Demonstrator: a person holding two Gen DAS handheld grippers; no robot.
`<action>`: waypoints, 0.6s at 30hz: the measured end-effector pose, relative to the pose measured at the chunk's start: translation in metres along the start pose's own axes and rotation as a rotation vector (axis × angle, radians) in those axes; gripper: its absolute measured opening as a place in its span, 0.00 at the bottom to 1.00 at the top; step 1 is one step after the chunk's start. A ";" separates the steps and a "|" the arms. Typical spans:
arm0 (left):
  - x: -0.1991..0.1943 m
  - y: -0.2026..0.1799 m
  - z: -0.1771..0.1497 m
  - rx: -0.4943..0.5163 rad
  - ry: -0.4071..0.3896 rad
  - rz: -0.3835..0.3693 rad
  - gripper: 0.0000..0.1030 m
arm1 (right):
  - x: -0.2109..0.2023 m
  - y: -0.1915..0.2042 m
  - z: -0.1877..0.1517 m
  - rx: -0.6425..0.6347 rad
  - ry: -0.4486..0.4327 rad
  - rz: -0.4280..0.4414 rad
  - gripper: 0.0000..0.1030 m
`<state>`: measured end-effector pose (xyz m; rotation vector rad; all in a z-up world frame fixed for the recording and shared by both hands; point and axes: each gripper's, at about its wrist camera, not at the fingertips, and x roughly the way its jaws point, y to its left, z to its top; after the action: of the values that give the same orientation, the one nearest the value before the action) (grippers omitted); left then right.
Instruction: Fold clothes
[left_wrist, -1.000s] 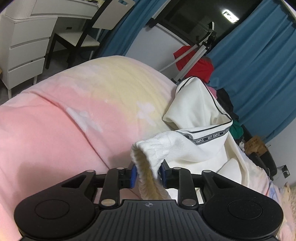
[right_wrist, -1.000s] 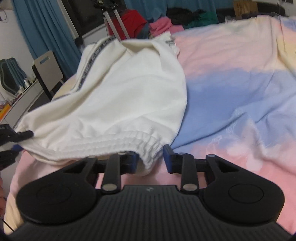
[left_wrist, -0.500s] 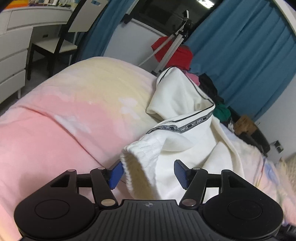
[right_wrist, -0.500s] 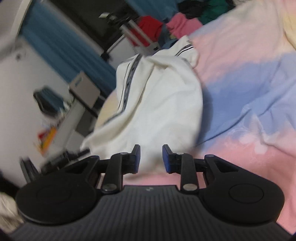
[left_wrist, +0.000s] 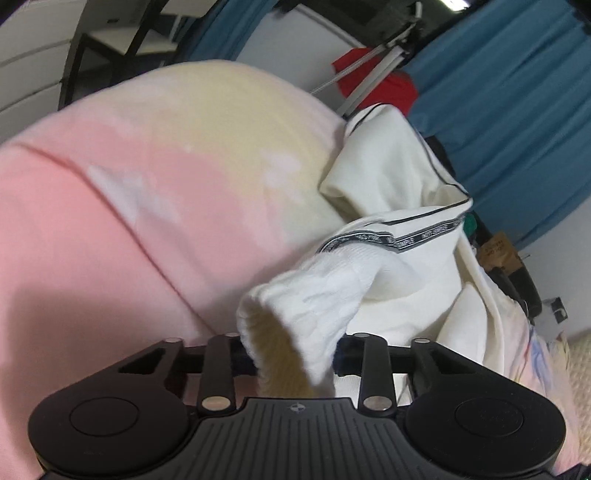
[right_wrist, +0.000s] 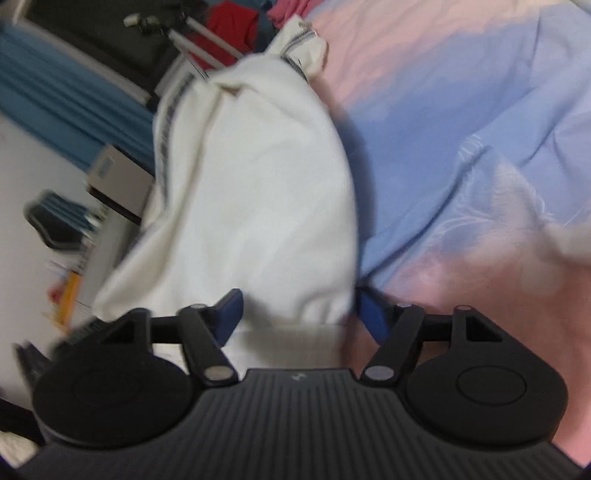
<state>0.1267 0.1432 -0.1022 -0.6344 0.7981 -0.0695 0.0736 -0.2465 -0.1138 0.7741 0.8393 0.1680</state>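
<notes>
- A white garment (left_wrist: 399, 184) with a dark lettered trim band (left_wrist: 417, 236) lies bunched on a bed, filling the centre right of the left wrist view and the centre left of the right wrist view; apparently its ribbed hem (left_wrist: 295, 314) is kept up so the cloth can be spread for a fold.
- The left claw (left_wrist: 291, 360), bottom centre of its frame, is closing on that hem; the fabric sits between the jaws and hides both pads, so it looks pinched.
- The right claw (right_wrist: 299, 314), bottom centre of its blurred frame, is opening; the cloth's edge lies between its blue pads (right_wrist: 229, 310), which stand clear of it, suggesting a release or re-grip.
- Beneath, a pink, yellow and blue bedspread (right_wrist: 461, 129) carries the load.
- Blue curtains (left_wrist: 517, 92) and a red cloth (left_wrist: 373, 79) fill the upper right of the left view.
</notes>
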 end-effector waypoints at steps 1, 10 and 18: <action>0.000 0.001 0.001 -0.011 -0.010 0.000 0.25 | -0.002 0.003 -0.001 -0.011 -0.005 0.003 0.49; -0.046 -0.004 0.023 -0.122 -0.293 -0.090 0.14 | -0.035 0.025 -0.035 0.190 -0.018 0.227 0.21; -0.106 0.036 0.108 -0.045 -0.428 0.029 0.13 | 0.016 0.127 -0.099 0.120 0.136 0.406 0.17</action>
<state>0.1196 0.2580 0.0028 -0.6512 0.3960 0.1084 0.0327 -0.0941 -0.0785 1.0507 0.8170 0.5398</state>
